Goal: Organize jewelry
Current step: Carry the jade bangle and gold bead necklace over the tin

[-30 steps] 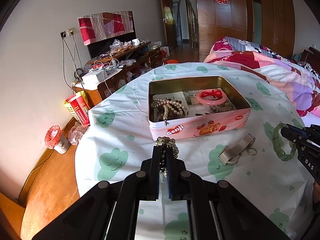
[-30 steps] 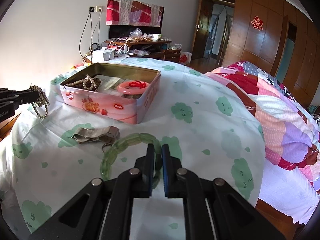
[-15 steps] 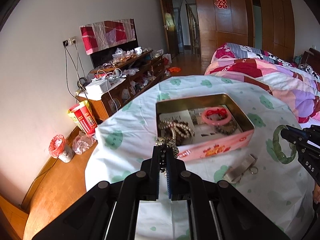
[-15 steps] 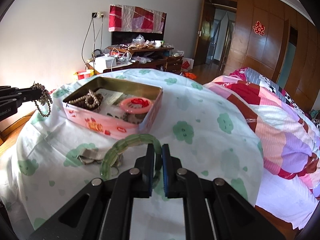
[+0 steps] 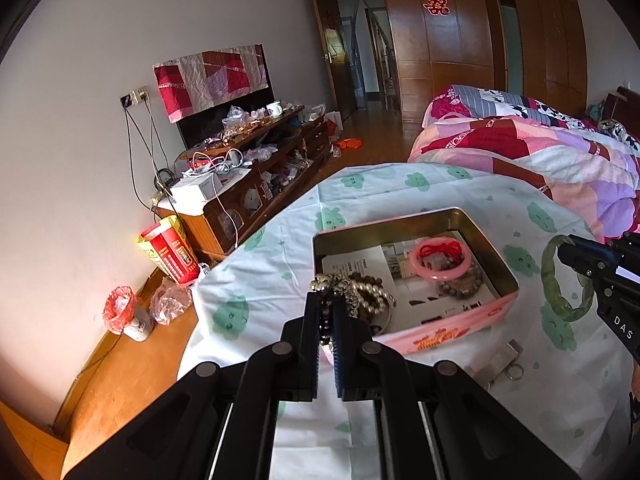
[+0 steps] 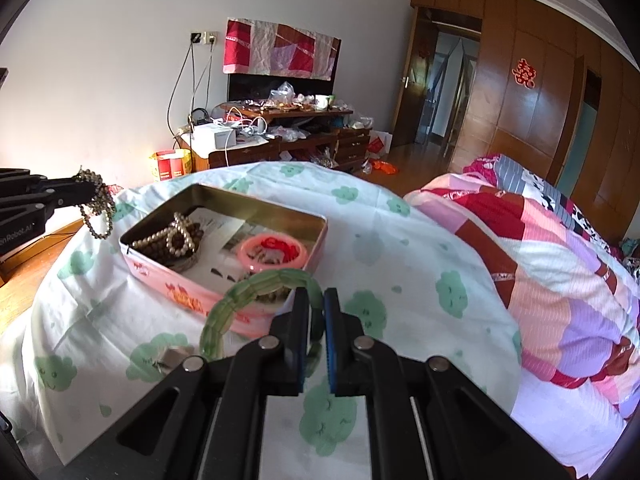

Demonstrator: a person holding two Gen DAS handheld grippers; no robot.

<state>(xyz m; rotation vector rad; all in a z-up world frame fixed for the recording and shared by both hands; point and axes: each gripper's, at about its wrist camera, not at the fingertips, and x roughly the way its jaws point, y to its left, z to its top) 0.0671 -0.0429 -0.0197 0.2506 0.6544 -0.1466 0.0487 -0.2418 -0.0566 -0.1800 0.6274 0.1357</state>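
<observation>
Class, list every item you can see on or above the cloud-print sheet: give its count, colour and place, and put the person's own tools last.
Tin box: one, pink outside, gold inside, open on the sheet.
Pink bangle: one, pink with red cord, inside the tin.
Pearl strand: one, cream, in the tin's left end over dark brown beads.
Printed leaflet: one, white, lining the tin floor.
Metal clip with ring: one, silver, on the sheet before the tin.
Green bangle: one, translucent green, held in the air.
Beaded bracelet: one, bronze-grey, dangling in the air.
Left hand-held gripper: black, shut on the beaded bracelet.
Right hand-held gripper: black, shut on the green bangle.
</observation>
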